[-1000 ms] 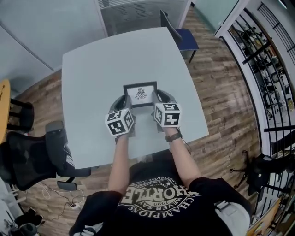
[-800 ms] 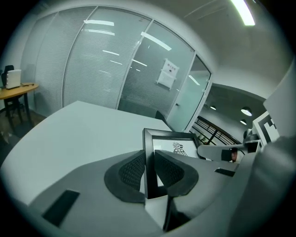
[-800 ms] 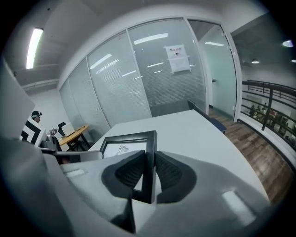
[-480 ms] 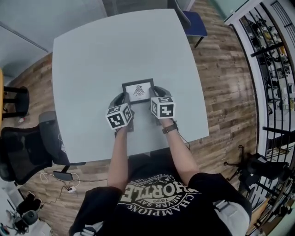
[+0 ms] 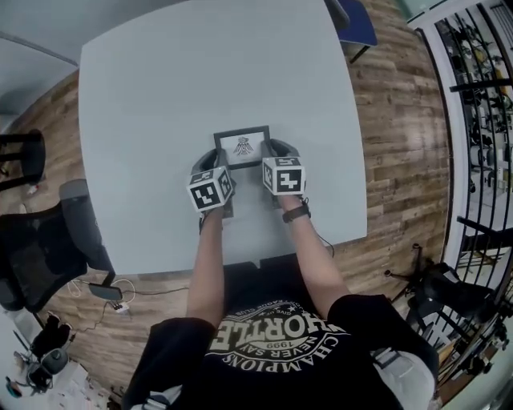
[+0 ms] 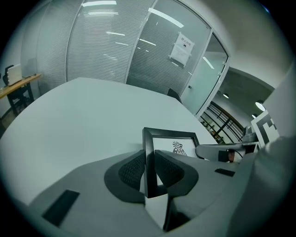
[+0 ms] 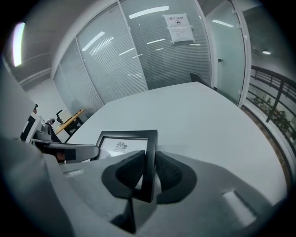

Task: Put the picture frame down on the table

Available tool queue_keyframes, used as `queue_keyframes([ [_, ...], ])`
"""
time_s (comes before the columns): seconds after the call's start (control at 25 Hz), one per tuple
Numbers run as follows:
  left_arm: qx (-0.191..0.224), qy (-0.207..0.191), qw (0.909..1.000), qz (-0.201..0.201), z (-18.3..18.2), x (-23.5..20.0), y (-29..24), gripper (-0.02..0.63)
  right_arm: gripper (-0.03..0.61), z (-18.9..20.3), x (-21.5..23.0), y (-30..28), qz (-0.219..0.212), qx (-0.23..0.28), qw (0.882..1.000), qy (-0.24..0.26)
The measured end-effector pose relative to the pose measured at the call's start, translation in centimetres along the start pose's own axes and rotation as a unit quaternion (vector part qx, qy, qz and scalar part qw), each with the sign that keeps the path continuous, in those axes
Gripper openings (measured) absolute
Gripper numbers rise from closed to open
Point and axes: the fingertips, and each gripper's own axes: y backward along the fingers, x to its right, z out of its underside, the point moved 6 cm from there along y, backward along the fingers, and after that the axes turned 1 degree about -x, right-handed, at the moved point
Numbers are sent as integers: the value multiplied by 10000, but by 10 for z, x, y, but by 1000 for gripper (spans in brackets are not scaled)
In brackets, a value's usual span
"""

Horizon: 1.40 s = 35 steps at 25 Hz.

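Note:
A small black picture frame (image 5: 242,147) with a white print and a dark emblem is held over the pale grey table (image 5: 160,96). My left gripper (image 5: 215,170) is shut on the frame's left edge (image 6: 149,162). My right gripper (image 5: 271,158) is shut on its right edge (image 7: 150,159). In both gripper views the black bar of the frame stands clamped between the two ribbed pads. The frame lies nearly flat, its picture side up. Whether it touches the table I cannot tell.
A dark office chair (image 5: 40,248) stands at the table's left side and a blue chair (image 5: 357,20) at its far right corner. Wooden floor surrounds the table. A black railing (image 5: 481,104) runs along the right. Glass walls with blinds (image 6: 101,46) stand behind the table.
The head view has shifted, so the table fills more of the picture. Both grippers still hold the frame by its sides, now slightly farther up in view.

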Motion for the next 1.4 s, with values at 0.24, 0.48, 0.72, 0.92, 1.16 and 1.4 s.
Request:
queue_keyframes([
  [0.24, -161, 46, 9998, -57, 8, -2, -20, 72, 69, 6, 11, -16, 21, -153, 9999, -10],
  [0.48, -261, 124, 9996, -78, 11, -2, -33, 72, 69, 9, 18, -26, 45, -268, 9996, -37],
  [0.72, -375, 242, 9990, -82, 17, -5, -40, 72, 69, 13, 21, -34, 125, -427, 9990, -47],
  [0.92, -463, 321, 9984, -61, 20, -8, -43, 74, 73, 17, 16, -39, 316, -572, 9978, 147],
  [1.16, -422, 190, 9989, -113, 24, -7, -39, 74, 74, 22, 10, -37, 519, -428, 9974, 258],
  [1.4, -252, 70, 9996, -60, 8, -5, -19, 74, 77, 11, 7, -23, 363, -315, 9982, 345],
])
